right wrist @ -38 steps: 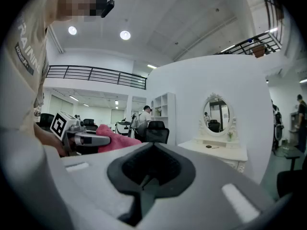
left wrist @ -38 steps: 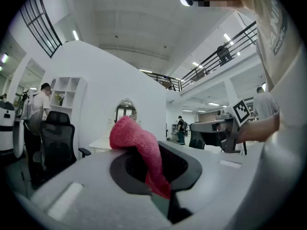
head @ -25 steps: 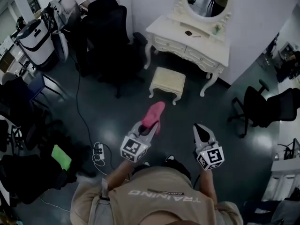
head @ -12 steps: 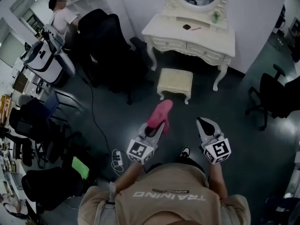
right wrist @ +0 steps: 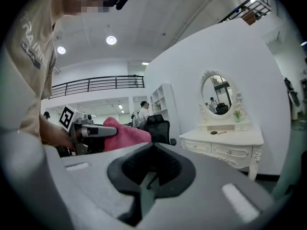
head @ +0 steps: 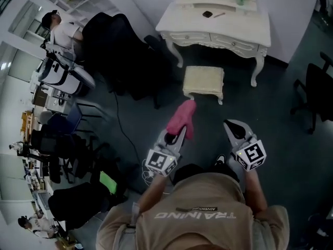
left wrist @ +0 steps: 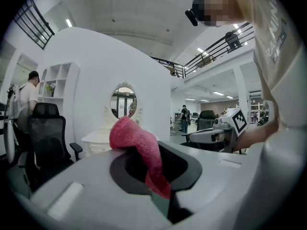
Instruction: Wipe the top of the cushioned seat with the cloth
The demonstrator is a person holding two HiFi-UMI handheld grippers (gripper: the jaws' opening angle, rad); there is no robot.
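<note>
One pink cloth (head: 182,117), clenched in the left gripper (head: 178,133), points lengthwise at the cushioned seat (head: 204,80), visible only from the head view. The right gripper (head: 230,125) is closed, empty.

- Your cloth (head: 182,117): nubbly pink terry.
- The seat (head: 203,80) top: cream textured fabric.
- The floor (head: 281,134): smooth, faintly glossy.
- Your left gripper (head: 179,133): matt grey plastic.

Dim head view, fisheye-warped edges
</note>
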